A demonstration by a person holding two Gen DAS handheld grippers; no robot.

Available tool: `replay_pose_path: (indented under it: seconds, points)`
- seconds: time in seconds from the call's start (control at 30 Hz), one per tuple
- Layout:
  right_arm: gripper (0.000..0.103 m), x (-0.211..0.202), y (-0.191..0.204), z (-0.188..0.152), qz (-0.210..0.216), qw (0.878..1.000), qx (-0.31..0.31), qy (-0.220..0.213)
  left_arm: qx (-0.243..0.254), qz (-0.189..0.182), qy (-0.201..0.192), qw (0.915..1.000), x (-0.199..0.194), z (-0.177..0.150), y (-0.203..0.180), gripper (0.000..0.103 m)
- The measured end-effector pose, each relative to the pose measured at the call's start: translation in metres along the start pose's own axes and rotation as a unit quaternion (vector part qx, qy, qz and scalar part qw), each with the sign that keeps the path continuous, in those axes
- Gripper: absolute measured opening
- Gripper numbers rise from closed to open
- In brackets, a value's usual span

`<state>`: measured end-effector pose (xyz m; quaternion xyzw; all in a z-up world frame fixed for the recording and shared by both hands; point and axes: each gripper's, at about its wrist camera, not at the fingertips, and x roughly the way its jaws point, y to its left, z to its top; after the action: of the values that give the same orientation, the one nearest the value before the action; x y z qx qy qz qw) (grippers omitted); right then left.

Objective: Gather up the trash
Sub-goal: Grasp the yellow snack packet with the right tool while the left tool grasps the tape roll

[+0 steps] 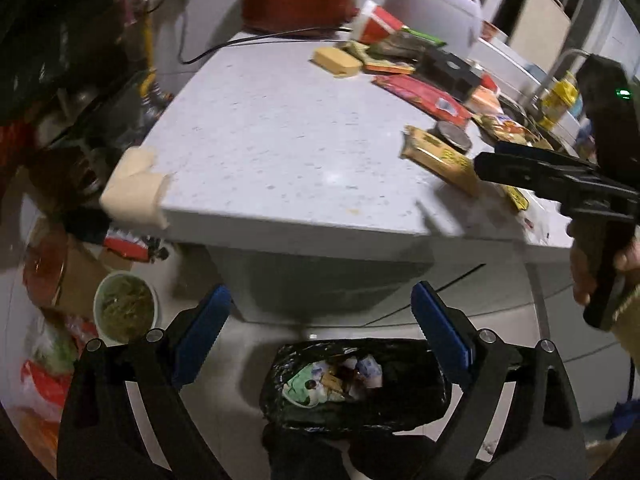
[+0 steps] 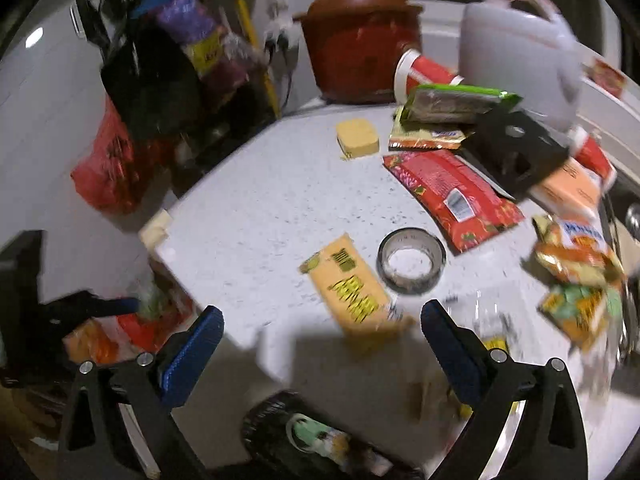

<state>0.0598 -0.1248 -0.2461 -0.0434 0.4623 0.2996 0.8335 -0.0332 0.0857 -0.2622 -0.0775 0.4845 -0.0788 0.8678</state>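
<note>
Left hand-held gripper (image 1: 320, 332): wide open, empty, above the bin (image 1: 356, 388), which holds several wrappers. Right hand-held gripper (image 2: 322, 344): wide open, empty, nearest the yellow wrapper (image 2: 350, 292). Many wrappers remain on the counter (image 2: 260, 208); collection judged partly complete.

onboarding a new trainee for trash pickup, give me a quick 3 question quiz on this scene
1. True or false: the left tongs are open and hold nothing.
2. Multiple choice: next to the tape roll on the countertop lies A) a yellow wrapper, B) a blue sponge, C) a glass bottle.
3. Short answer: where is the black-lined trash bin relative to the countertop?

Key
1. True; the jaws stand wide apart above the bin.
2. A; the yellow wrapper lies just beside the roll, near the right tongs.
3. On the floor below the counter's front edge, already holding some trash.
</note>
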Motion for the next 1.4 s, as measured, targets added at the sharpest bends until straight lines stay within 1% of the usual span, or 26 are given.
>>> replay_pose_path:
  seconds: [0.07,0.13,0.2,0.23,0.3,0.33,0.37,0.43,0.5,0.57,0.7,0.77,0.83,0.93,1.03,1.07,1.13,1.2,1.23,1.3,1.33,1.4]
  points:
    - [0.098,0.012,-0.001,0.009,0.006,1.0,-0.009,0.017,-0.013,0.006,-0.004,0.9999,0.0,-0.002,0.01,0.09]
    - [0.098,0.021,0.0,0.011,0.002,0.999,-0.025,0.033,-0.02,0.011,-0.001,0.9997,-0.002,-0.004,0.016,0.09]
    - [0.097,0.031,0.004,0.013,0.009,0.998,-0.042,0.048,-0.031,0.017,0.002,0.9994,-0.002,-0.006,0.024,0.09]
    - [0.095,0.036,0.006,0.014,0.008,0.997,-0.052,0.057,-0.038,0.017,0.003,0.9991,-0.002,-0.007,0.028,0.09]
    - [0.092,0.045,0.01,0.016,0.009,0.995,-0.071,0.07,-0.05,0.018,0.002,0.9986,-0.004,-0.008,0.034,0.09]
    - [0.085,0.05,0.012,0.016,0.01,0.993,-0.08,0.081,-0.055,0.018,0.001,0.9983,-0.004,-0.009,0.037,0.09]
    - [0.075,0.056,0.012,0.017,0.009,0.992,-0.085,0.091,-0.059,0.018,0.001,0.9981,-0.004,-0.01,0.039,0.09]
    - [0.072,0.064,0.014,0.02,-0.003,0.99,-0.101,0.093,-0.061,0.019,0.002,0.998,-0.005,-0.012,0.04,0.09]
    - [0.061,0.066,0.015,0.026,-0.007,0.99,-0.106,0.095,-0.061,0.019,0.003,0.998,-0.004,-0.013,0.041,0.09]
    - [0.036,0.068,0.014,0.032,-0.017,0.99,-0.106,0.095,-0.06,0.019,0.003,0.998,-0.004,-0.013,0.041,0.09]
    - [0.035,0.071,0.011,0.04,-0.012,0.99,-0.098,0.103,-0.058,0.016,0.0,0.9982,-0.004,-0.01,0.04,0.09]
    - [0.035,0.064,0.013,0.042,-0.013,0.991,-0.097,0.088,-0.052,0.015,-0.004,0.9985,-0.004,-0.006,0.036,0.09]
    - [0.035,0.046,0.015,0.049,-0.002,0.996,-0.072,0.058,-0.045,0.01,-0.007,0.9989,-0.002,0.003,0.03,0.09]
    - [0.035,-0.003,0.006,0.056,0.019,1.0,-0.02,-0.005,-0.016,-0.003,-0.022,0.9996,0.002,0.024,0.01,0.09]
    - [0.035,-0.055,-0.007,0.054,0.011,0.998,0.021,-0.066,0.039,-0.015,-0.048,0.998,0.011,0.061,-0.025,0.09]
    - [0.035,-0.077,-0.017,0.049,0.005,0.995,0.042,-0.087,0.052,-0.025,-0.052,0.997,0.018,0.077,-0.038,0.09]
    - [0.035,-0.106,-0.032,0.037,-0.01,0.992,0.069,-0.11,0.067,-0.042,-0.056,0.9953,0.032,0.105,-0.062,0.09]
    - [0.035,-0.125,-0.044,0.025,-0.026,0.988,0.092,-0.124,0.096,-0.049,-0.051,0.9929,0.053,0.129,-0.091,0.09]
    - [0.035,-0.132,-0.049,0.02,-0.031,0.986,0.1,-0.128,0.108,-0.044,-0.045,0.9922,0.062,0.135,-0.103,0.09]
    - [0.035,-0.145,-0.061,0.005,-0.049,0.982,0.123,-0.136,0.124,-0.042,-0.02,0.9912,0.088,0.146,-0.126,0.09]
    - [0.035,-0.147,-0.064,0.002,-0.052,0.98,0.132,-0.138,0.127,-0.028,-0.005,0.9915,0.102,0.15,-0.135,0.09]
    - [0.035,-0.153,-0.073,-0.013,-0.056,0.976,0.158,-0.141,0.13,-0.023,0.018,0.9911,0.123,0.151,-0.143,0.09]
